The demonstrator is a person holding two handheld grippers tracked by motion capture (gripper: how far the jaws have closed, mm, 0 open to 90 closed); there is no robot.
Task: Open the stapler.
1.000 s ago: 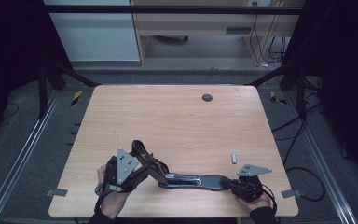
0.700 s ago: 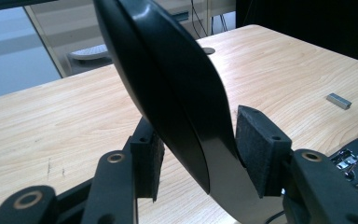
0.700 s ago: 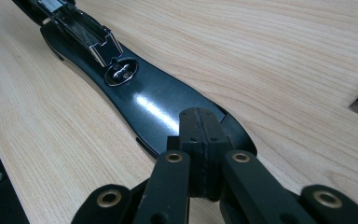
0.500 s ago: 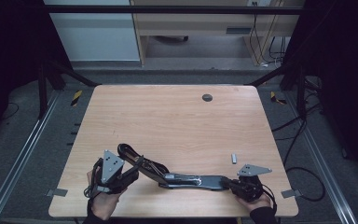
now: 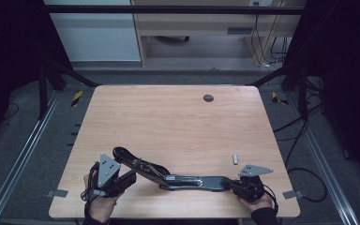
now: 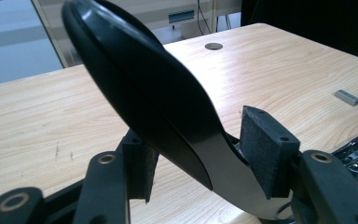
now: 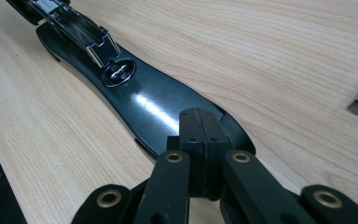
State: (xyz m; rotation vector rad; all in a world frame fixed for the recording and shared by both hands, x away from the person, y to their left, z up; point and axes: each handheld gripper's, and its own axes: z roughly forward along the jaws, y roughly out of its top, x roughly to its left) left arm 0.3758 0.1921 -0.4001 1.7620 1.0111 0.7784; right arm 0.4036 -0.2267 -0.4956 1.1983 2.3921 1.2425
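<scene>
So the table [image 5: 178, 126] is a light wood-grain top with rounded corners, and it's got a small dark round grommet [image 5: 208, 98] up toward 12 o'clock, a bit right of center. The wood looks clean apart from a few tiny dark scuffs in the left gripper view. The room around it is dim: grey carpet floor [image 5: 33, 154], metal rails [image 5: 21, 159] running along both sides of the table, yellow-black tape marks on the floor, cables [image 5: 304, 136] trailing off at 3 o'clock. Past the far edge there's a pale wall panel [image 5: 93, 35] and a wooden bench or desk frame [image 5: 192, 23].

The main thing is a big black stapler [image 5: 187, 179], opened out, lying along the near edge around 6 o'clock. Its flat base runs toward 4 o'clock and the curved top arm [image 6: 140, 93] lifts up toward 8 o'clock. The shiny metal staple channel [image 7: 74, 28] shows in the right gripper view.

The left gripper [image 5: 124, 174] has its jaws around the raised arm; the pads sit on either side, and I honestly can't tell if they're actually squeezing it. The right gripper [image 7: 200, 140] has its pads pressed tight together over the tail end of the base, seemingly pinching its edge.

A small grey metal block [image 5: 235, 159] sits on the wood near 4 o'clock, apart from the stapler.
</scene>
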